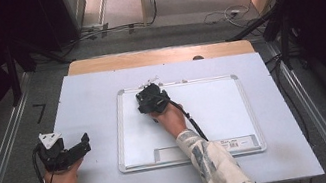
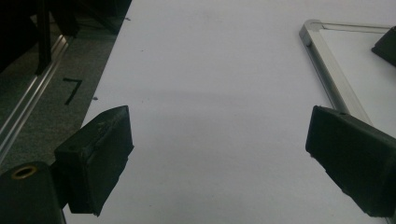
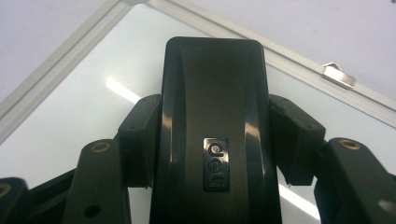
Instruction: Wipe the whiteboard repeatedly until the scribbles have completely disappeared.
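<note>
A whiteboard [image 1: 220, 112] with a silver frame lies flat on the pale table cover [image 1: 88, 109]. My right gripper [image 1: 148, 98] stands over the board's far left corner, shut on a black eraser [image 3: 215, 107]; its pads [image 3: 140, 135] press both long sides. The eraser rests against the board surface [image 3: 93, 102], close to the frame [image 3: 60, 60]. My left gripper [image 1: 79, 146] rests on the cover to the left of the board. Its jaws stand wide open with nothing but bare cover [image 2: 219, 140] between them, and the board's frame corner [image 2: 327, 70] lies ahead to the right.
A small metal hanger [image 3: 338, 74] sticks out from the board's far edge. The board's near edge has a pen tray [image 1: 172, 153] and a label [image 1: 233, 144]. Metal rails [image 1: 1, 165] run along both sides of the table; cables [image 1: 218, 15] lie on the floor beyond.
</note>
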Motion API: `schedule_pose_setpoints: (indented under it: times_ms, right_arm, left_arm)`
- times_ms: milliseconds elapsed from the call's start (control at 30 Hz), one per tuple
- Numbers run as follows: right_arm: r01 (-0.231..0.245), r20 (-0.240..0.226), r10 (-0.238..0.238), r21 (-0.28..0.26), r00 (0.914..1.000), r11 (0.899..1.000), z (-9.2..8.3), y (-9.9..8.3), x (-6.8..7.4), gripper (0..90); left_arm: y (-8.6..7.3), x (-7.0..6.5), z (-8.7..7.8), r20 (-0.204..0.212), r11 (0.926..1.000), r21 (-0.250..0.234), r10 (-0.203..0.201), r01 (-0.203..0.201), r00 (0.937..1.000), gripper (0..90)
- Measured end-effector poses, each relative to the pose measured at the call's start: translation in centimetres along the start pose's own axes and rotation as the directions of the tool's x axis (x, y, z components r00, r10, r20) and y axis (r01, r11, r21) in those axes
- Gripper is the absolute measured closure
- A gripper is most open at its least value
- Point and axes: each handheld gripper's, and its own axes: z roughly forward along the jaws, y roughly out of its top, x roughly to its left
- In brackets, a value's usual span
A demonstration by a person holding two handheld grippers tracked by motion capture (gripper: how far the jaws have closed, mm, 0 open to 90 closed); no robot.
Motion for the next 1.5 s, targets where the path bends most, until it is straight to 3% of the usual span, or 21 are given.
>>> schedule_pose_setpoints:
  times_ms: [67,133,200,367,467,567,833,933,1100,1300,1500]
  right_arm:
    - [0.015,-0.005,-0.015,-0.005,0.9999,1.000,0.0,0.0,0.4,38.6]
    - [0.002,-0.011,-0.002,-0.002,0.9999,1.000,0.0,-0.1,0.3,38.5]
    - [0.003,0.007,-0.002,-0.004,1.0000,1.000,0.0,-0.1,0.0,38.5]
    - [-0.056,0.035,0.056,0.002,0.9978,0.998,-0.2,-0.5,-2.4,38.5]
    - [-0.071,0.047,0.070,0.004,0.9964,0.997,-0.3,-0.5,-2.8,38.5]
    - [-0.058,0.044,0.059,-0.004,0.9973,0.998,-0.1,-0.4,-2.1,38.5]
    - [0.015,-0.029,-0.016,-0.026,0.9995,1.000,-0.4,-0.8,2.1,38.4]
    - [0.035,-0.042,-0.036,-0.034,0.9985,0.999,-0.7,-1.3,2.7,38.4]
    - [0.028,-0.035,-0.030,-0.038,0.9989,0.999,-0.8,-1.4,1.7,38.4]
    - [-0.037,-0.001,0.037,-0.040,0.9993,0.999,-0.7,-1.6,-1.3,38.3]
    - [-0.009,-0.009,0.008,-0.049,0.9999,0.999,-1.4,-2.6,-0.5,38.3]
  left_arm:
    - [0.0,-0.1,0.0,0.003,1.0000,-0.002,0.002,-0.002,1.0000,7.8]
    - [0.0,-0.1,0.0,0.002,1.0000,-0.004,0.000,0.000,1.0000,7.8]
    - [0.0,0.0,-0.1,0.002,1.0000,-0.001,-0.001,0.001,1.0000,7.8]
    - [-0.1,0.2,-0.2,-0.001,1.0000,-0.004,-0.006,0.006,1.0000,7.8]
    - [-0.1,0.2,-0.2,0.001,1.0000,-0.004,-0.003,0.003,1.0000,7.8]
    - [0.0,0.0,-0.1,0.002,1.0000,-0.004,0.000,0.000,1.0000,7.8]
    - [0.0,-0.2,0.1,0.003,1.0000,0.000,0.005,-0.005,1.0000,7.8]
    - [0.0,-0.2,0.1,0.005,1.0000,-0.002,0.004,-0.004,1.0000,7.8]
    - [0.0,-0.1,0.0,0.008,1.0000,-0.005,0.004,-0.004,1.0000,7.8]
    - [0.0,0.0,0.1,0.005,1.0000,0.000,0.004,-0.004,1.0000,7.8]
    - [0.1,-0.3,0.4,0.006,0.9999,0.004,0.012,-0.012,0.9999,7.8]
